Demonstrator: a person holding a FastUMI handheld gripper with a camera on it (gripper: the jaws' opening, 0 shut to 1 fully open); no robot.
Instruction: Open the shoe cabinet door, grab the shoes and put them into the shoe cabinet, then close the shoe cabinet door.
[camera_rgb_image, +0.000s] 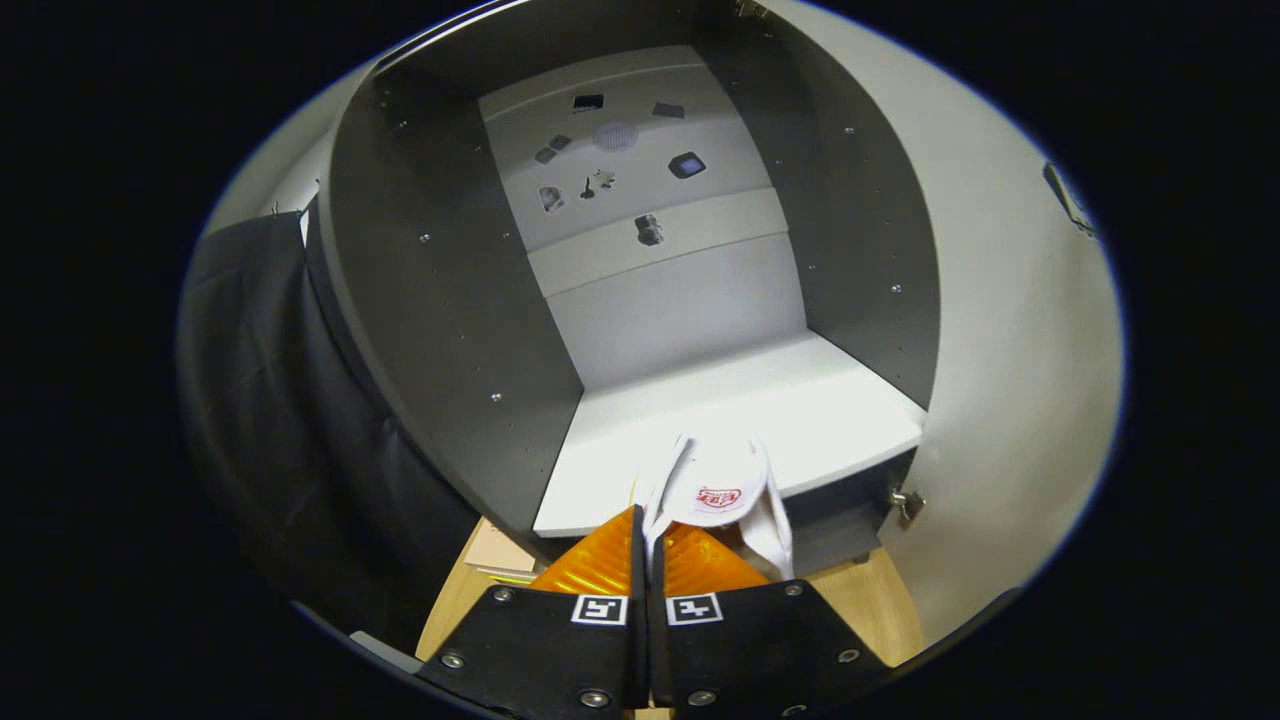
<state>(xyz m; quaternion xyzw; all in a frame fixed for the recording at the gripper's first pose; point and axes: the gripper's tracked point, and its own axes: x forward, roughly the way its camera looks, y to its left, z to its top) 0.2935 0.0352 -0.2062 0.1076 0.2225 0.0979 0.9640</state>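
The shoe cabinet (440, 300) stands open straight ahead, with dark grey side walls and a white back. Its white bottom shelf (800, 410) lies just beyond my fingers. The cabinet door (1010, 330) is swung open to the right of the shelf. A white slipper with a red mark (715, 485) hangs from my gripper (645, 535), its toe over the front lip of the shelf. Both fingers are pressed together on the slipper's edge. The pinched part of the slipper is hidden between them.
A metal hinge (907, 503) sits at the door's lower inner corner. Small stickers and holes dot the back panel (620, 160). Black cloth (270, 400) hangs left of the cabinet. The wooden floor (865, 600) shows below the shelf, with a pale box (500, 552) at the lower left.
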